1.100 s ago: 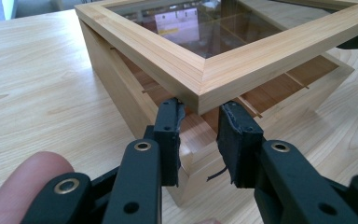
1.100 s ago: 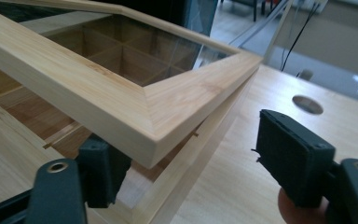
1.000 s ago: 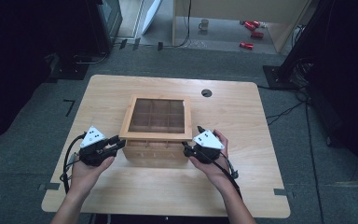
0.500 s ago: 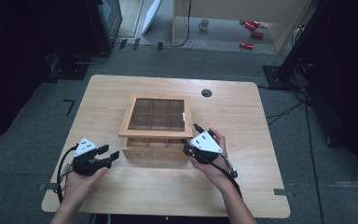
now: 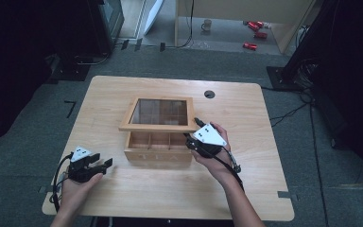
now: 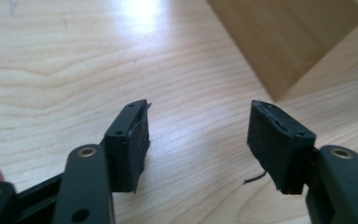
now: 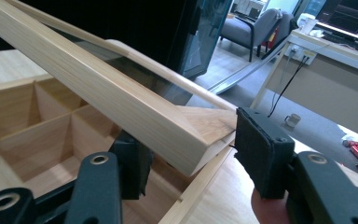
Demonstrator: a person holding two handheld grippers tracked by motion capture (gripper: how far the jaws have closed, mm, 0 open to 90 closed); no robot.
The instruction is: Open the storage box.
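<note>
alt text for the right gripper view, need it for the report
The right gripper lifts the front corner of the wooden box's glass-paned lid, one jaw beneath the frame and the other beside its corner, not clamped. Empty wooden compartments show under the raised lid. Beyond the table stand a grey chair and a desk.

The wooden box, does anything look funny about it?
Yes. The wooden box has its glass lid tipped up at the front, not lying flat, so the little compartments show. The right gripper has the lid's front corner between its jaws. Nothing looks broken or spilled.
</note>
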